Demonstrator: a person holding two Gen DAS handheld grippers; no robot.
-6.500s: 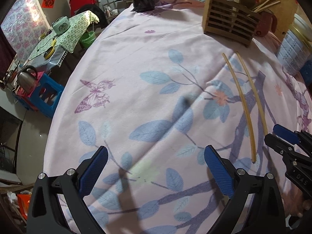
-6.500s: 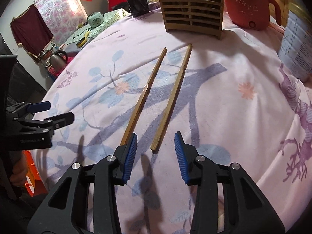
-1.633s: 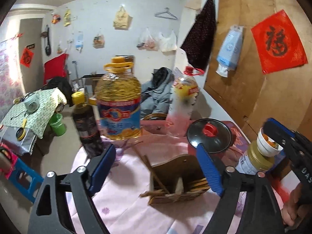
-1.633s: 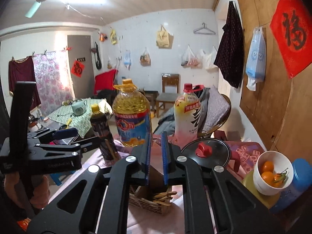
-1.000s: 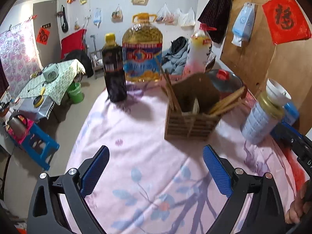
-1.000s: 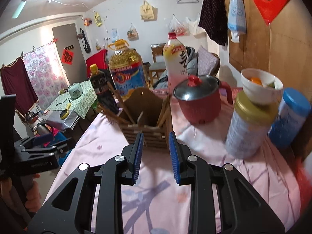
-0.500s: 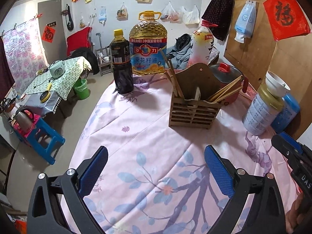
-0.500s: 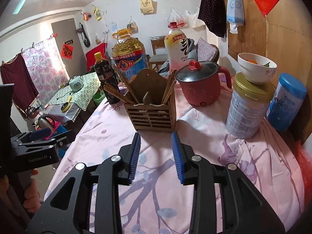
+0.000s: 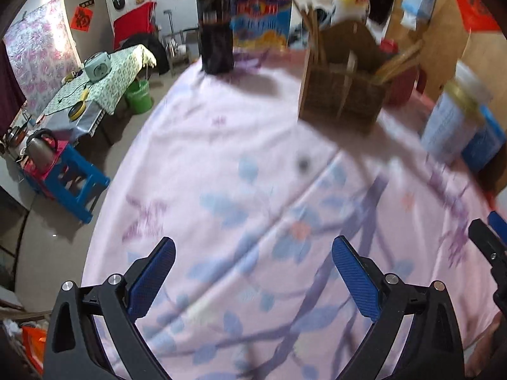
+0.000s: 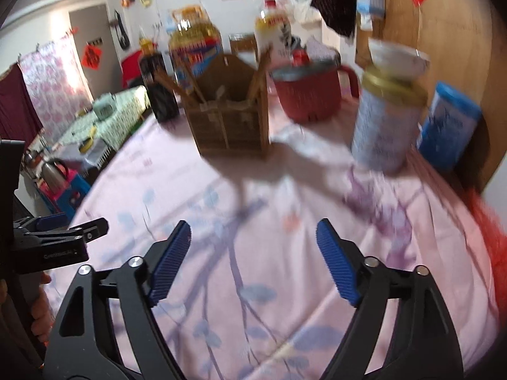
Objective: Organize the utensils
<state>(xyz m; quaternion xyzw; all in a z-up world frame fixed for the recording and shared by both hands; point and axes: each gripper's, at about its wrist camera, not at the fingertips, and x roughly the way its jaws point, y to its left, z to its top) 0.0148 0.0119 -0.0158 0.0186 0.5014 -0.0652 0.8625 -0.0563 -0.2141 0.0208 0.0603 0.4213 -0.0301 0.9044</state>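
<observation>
- You are holding the left gripper [image 9: 252, 280] and right gripper [image 10: 253, 261] spread wide and empty above the tablecloth [image 10: 285, 253].
- The wooden holder [image 10: 231, 120] is already carrying chopsticks [image 10: 172, 87]; be scanning for strays.

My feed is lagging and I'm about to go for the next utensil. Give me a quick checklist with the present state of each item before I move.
1. Left tool open and empty: ok.
2. Right tool open and empty: ok.
3. Slatted wooden utensil holder upright on the pink floral tablecloth, chopsticks standing in it: ok.
4. Loose utensil in view to pick up: not ok, none shows on the cloth in either view.
5. Image sharp enough to aim: not ok, both views are motion-blurred.
6. Red lidded pot and gold-lidded white tin apart from the holder: ok.
</observation>
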